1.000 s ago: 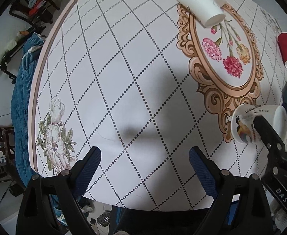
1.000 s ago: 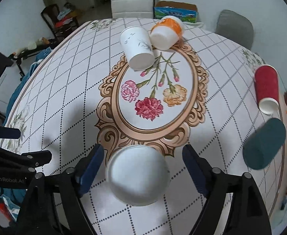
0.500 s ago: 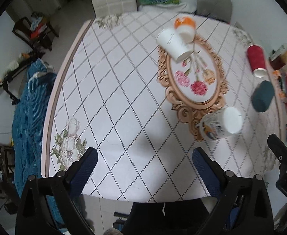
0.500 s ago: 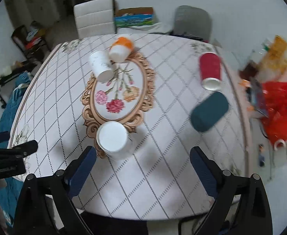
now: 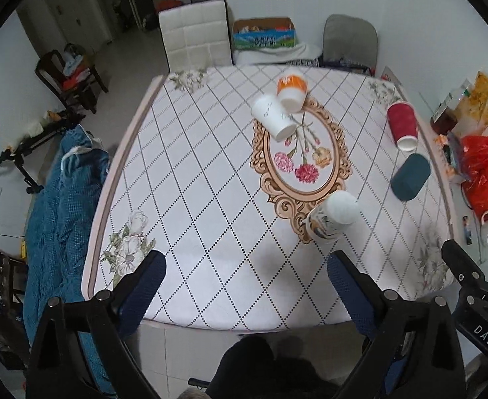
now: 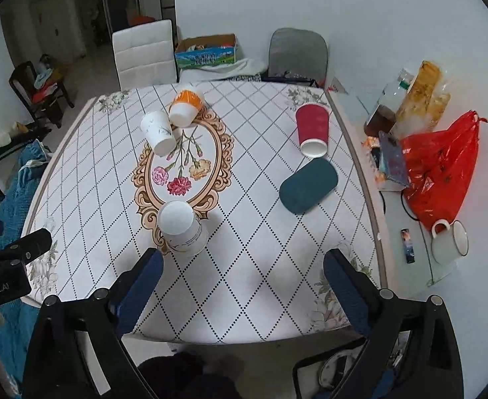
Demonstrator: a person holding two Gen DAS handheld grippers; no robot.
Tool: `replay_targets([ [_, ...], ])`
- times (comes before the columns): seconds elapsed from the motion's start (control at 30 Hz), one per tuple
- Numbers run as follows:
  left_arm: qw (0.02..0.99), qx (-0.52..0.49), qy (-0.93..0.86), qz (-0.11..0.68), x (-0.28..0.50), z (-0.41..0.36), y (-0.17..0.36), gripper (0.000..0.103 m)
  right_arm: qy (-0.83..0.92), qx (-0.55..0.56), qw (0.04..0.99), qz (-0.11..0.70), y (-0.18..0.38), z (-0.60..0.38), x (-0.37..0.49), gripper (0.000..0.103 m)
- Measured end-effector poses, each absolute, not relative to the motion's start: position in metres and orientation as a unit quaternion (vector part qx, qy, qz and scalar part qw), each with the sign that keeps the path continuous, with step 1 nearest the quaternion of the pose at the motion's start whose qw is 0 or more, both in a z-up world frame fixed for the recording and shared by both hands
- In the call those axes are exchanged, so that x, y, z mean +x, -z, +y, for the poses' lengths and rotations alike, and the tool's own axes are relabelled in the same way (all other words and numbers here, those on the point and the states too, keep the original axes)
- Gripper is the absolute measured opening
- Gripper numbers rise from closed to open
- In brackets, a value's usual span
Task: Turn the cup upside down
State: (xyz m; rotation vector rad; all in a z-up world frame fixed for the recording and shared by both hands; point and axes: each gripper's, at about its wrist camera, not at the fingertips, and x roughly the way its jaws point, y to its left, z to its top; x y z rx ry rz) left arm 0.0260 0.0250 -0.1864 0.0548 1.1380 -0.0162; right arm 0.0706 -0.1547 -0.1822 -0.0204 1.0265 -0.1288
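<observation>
1. The right gripper is held above the tabletop's near edge, jaws spread wide, nothing gripped.
2. The left gripper is likewise wide open and empty.
3. The printed paper cup is found standing mouth-down, base up, at the near end of the oval floral motif, apart from both grippers.
4. The flip is judged complete; four other cups lie on their sides, their handling unconfirmed.

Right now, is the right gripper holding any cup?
No: the right gripper is open with nothing between its jaws, and the upside-down white cup stands free on the table.
</observation>
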Motion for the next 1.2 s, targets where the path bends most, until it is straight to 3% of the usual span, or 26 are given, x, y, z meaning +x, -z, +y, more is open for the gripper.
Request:
replay_targets([
  [0.67, 0.896, 0.0, -0.013, 0.443, -0.111, 0.021, 0.058, 0.099, 0.018, -0.001, 0.913, 0.408, 0.028, -0.165, -0.078, 0.099],
  [1.2, 0.906, -0.005, -0.014, 0.423, -0.17, 0.027, 0.033, 0.099, 0.005, -0.015, 0.919, 0.393, -0.004, -0.151, -0.135, 0.099],
])
